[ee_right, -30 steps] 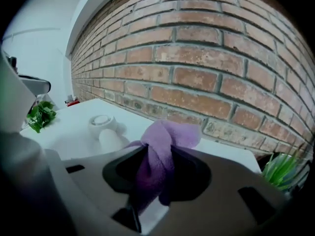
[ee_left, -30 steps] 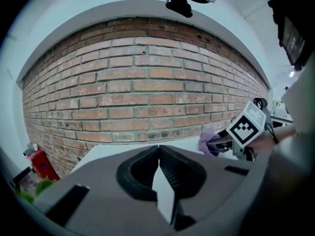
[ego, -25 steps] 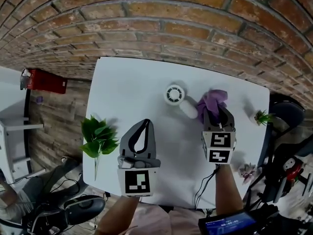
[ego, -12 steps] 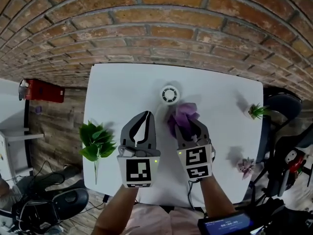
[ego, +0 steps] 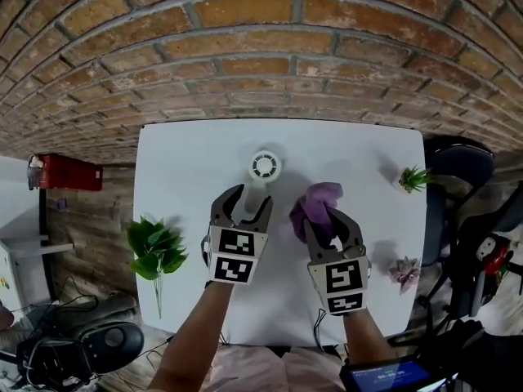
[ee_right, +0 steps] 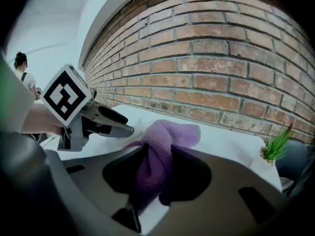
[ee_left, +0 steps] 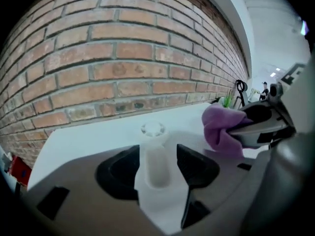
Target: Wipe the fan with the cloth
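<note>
A small white fan (ego: 265, 167) lies flat on the white table (ego: 180, 153), its handle pointing toward me. My left gripper (ego: 248, 202) straddles that handle (ee_left: 156, 163). Its jaws are opening, and the handle stands between them with a thin gap on each side. The round fan head (ee_left: 152, 129) shows just past the jaw tips. To the right, my right gripper (ego: 325, 219) is shut on a bunched purple cloth (ego: 317, 201), which hangs above the table beside the fan. The cloth (ee_right: 160, 144) is pinched between the right jaws, and the left gripper (ee_right: 98, 119) shows at the left there.
A brick wall (ego: 261, 55) runs behind the table. A green leafy sprig (ego: 155, 247) lies at the table's left edge. A small potted plant (ego: 413, 176) and a pink succulent (ego: 404, 269) stand at the right edge. A red object (ego: 69, 172) sits off the table's left side.
My left gripper has gone forward and down from shut to open around the fan's handle. The right gripper has carried the cloth a little away from the fan, to its right.
</note>
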### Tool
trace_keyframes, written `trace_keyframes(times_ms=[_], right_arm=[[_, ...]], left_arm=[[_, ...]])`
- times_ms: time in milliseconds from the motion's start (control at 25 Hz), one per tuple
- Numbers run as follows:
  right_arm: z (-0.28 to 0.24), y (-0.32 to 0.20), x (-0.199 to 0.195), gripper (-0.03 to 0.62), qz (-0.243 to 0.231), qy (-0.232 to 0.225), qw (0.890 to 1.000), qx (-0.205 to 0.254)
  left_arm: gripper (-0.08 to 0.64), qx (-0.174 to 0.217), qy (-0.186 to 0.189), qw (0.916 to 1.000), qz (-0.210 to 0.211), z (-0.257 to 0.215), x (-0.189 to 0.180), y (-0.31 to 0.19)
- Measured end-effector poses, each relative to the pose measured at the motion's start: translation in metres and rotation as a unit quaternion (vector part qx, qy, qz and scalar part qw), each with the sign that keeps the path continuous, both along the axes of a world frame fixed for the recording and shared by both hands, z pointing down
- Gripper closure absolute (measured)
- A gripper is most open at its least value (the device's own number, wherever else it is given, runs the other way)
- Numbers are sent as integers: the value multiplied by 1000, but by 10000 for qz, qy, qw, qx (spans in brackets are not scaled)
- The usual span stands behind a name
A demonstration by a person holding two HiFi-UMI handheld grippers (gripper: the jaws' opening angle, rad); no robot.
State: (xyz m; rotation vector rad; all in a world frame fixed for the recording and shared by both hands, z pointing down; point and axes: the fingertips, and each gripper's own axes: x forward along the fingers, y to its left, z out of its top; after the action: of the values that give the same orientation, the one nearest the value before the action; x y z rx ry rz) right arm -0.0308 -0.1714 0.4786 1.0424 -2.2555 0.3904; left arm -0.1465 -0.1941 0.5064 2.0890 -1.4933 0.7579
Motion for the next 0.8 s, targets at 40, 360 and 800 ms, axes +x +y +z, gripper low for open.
trace_keyframes(times_ms=[40,360,800], right_arm=[[-1,0,3,457,20,-3,10000,1],[0,10,11,457,19,1,10000,-59],[1,32,16,457,-129,-19,9997,-195]], left_arm=[[316,-96,-22,9999,34,5,1,0],[353,-493,-292,9977,354,33,0,3],[368,-705,-716,9909,900,35,5,5]])
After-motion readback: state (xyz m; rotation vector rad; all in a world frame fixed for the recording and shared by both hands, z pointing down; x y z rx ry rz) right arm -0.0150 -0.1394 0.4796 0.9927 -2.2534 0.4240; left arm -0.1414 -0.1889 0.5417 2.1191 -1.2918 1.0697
